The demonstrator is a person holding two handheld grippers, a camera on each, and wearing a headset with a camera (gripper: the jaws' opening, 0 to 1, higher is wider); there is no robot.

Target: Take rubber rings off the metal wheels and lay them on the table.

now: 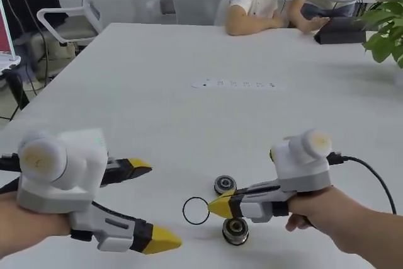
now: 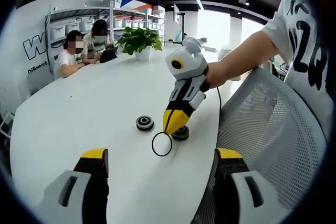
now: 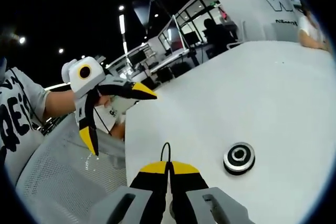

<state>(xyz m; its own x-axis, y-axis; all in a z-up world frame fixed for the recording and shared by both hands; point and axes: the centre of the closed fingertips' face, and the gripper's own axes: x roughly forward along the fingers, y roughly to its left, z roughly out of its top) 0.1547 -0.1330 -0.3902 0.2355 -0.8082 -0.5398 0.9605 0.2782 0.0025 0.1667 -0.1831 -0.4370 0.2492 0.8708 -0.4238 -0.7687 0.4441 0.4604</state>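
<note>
A wide white table point(image 1: 189, 124) lies open ahead of our fingers, its near edge under the left gripper point(image 1: 157, 205), whose jaws spread wide and hold nothing. To the right, our right gripper point(image 1: 217, 206) clamps a black rubber ring point(image 1: 184, 211) that sticks out past its tips. One metal wheel point(image 1: 225, 184) sits just beyond those fingers and another metal wheel point(image 1: 235, 230) just beneath them.

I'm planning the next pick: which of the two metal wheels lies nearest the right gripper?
The metal wheel closest to the person, partly hidden by the right gripper; the other wheel lies clear beyond it.
</note>
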